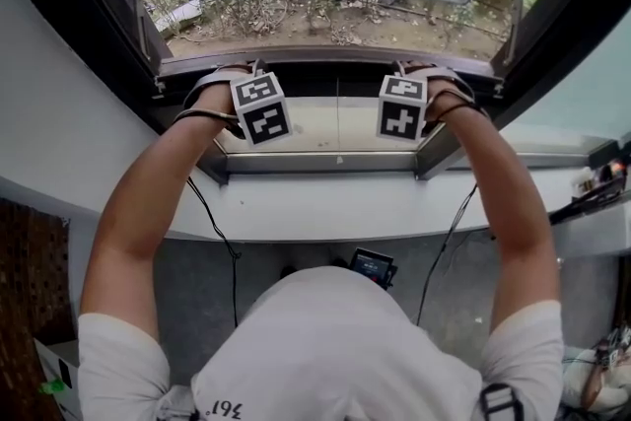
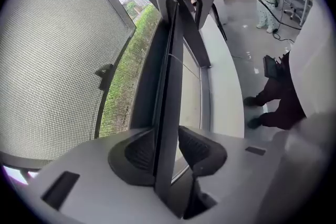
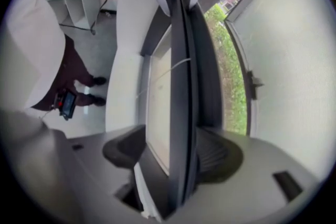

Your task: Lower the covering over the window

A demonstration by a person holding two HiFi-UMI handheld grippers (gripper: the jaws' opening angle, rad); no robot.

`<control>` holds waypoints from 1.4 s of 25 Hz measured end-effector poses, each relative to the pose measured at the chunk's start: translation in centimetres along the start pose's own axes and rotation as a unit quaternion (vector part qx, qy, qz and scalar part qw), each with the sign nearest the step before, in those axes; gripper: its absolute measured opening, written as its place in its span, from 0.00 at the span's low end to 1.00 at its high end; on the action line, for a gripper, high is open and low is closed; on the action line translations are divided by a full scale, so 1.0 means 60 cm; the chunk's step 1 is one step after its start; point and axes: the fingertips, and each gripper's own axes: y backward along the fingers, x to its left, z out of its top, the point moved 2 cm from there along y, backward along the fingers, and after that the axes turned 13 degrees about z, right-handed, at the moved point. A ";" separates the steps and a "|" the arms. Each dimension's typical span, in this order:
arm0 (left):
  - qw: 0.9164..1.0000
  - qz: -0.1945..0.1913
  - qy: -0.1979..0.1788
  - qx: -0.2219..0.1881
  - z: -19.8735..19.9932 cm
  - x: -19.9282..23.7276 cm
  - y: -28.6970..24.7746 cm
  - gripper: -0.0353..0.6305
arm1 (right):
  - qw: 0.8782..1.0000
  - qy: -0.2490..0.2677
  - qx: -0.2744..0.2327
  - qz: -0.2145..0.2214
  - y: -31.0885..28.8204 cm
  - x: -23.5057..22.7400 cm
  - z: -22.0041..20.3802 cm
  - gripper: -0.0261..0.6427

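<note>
My left gripper (image 2: 167, 150) has its jaws apart around the covering's bottom bar (image 2: 170, 86). The bar is a slim, dark, smooth rail that runs straight away from me between the ribbed black pads. The pad on the window side lies against the bar. The other pad stands off it by a thin slit of light, so nothing is clamped.

My right gripper (image 3: 173, 152) is spread wider. The same bar passes between its jaws, close by the window-side pad, though blur keeps me from telling whether they touch. The room-side pad sits well apart from the bar, and a strip of the covering (image 3: 157, 107) shows in the gap. The covering is a flat, pale, matte sheet joined to the bar along its length, stretched between my two grippers just beside the white sill (image 1: 394, 207).

Beyond the jaws on the window side, the open sash (image 2: 52, 60) looks finely meshed and carries a small dark latch (image 2: 105, 75). Green plants (image 3: 231, 76) show past its edge.

In the head view the square-marked cubes (image 1: 260, 107) hide both pairs of jaws. The covering's upper end is cut off in every view.
</note>
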 end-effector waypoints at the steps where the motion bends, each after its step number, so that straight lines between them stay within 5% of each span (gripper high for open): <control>1: 1.000 0.002 0.001 0.001 0.000 -0.002 0.000 0.26 | 1.000 0.000 -0.003 -0.010 -0.002 0.000 0.001 0.50; 12: 0.999 0.030 -0.015 0.010 0.001 -0.004 -0.012 0.31 | 0.996 -0.001 -0.014 -0.089 -0.020 -0.008 -0.001 0.50; 15: 0.999 0.044 -0.016 0.003 0.000 0.002 -0.013 0.27 | 0.995 0.000 -0.024 -0.102 -0.015 -0.018 0.000 0.41; 24: 0.996 0.084 -0.003 -0.032 0.000 0.008 -0.007 0.26 | 0.994 0.004 -0.025 -0.104 -0.008 -0.016 -0.004 0.40; 35: 0.995 0.089 0.001 -0.045 -0.001 0.009 -0.001 0.26 | 0.994 0.004 -0.030 -0.105 -0.005 -0.011 -0.005 0.40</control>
